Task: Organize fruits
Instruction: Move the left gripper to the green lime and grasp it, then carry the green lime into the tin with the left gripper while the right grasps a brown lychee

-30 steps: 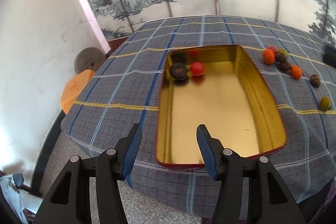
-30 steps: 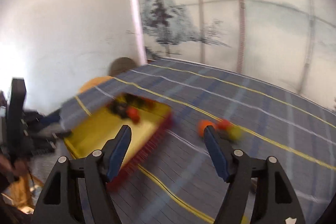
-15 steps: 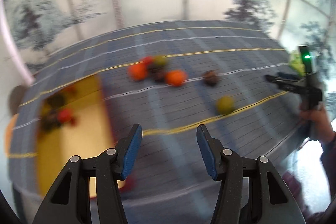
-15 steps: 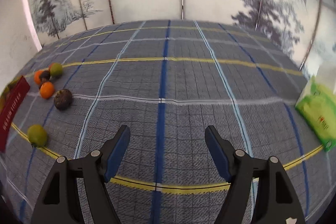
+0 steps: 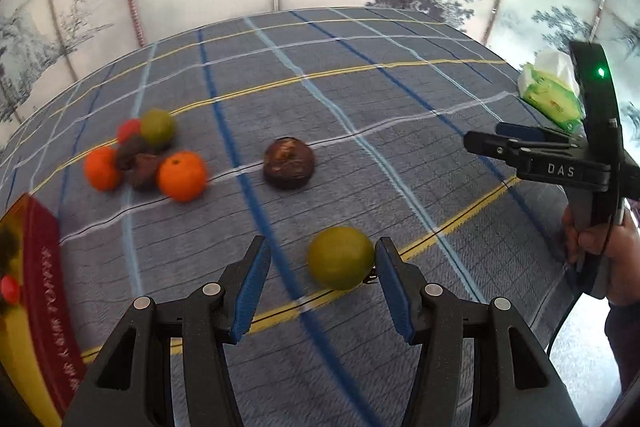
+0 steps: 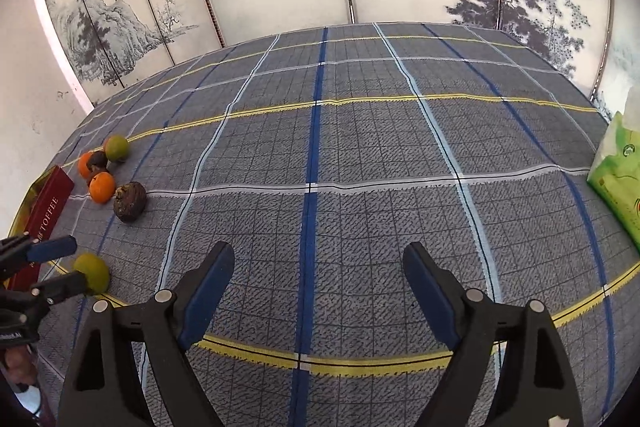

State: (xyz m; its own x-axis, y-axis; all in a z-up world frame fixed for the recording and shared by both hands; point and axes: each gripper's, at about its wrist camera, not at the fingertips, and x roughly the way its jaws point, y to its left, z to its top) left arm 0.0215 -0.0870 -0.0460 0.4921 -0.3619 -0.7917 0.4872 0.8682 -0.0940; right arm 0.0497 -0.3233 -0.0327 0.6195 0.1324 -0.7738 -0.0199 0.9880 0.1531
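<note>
I am viewing the plaid tablecloth [image 6: 360, 155] filling both wrist views. The red tin [image 5: 44, 311] is sitting at 8 o'clock in the left view. My right gripper [image 6: 318, 301] is hanging over bare cloth, jaws opening wide, nothing between them. My left gripper [image 5: 322, 287] is standing partly spread around the green fruit [image 5: 340, 257], which is lying just beside the right finger [image 5: 390, 285]; I cannot tell whether they touch. The fruit cluster [image 5: 148, 155] is resting at 10 o'clock, and the lone brown fruit [image 5: 289, 163] at 12 o'clock.
</note>
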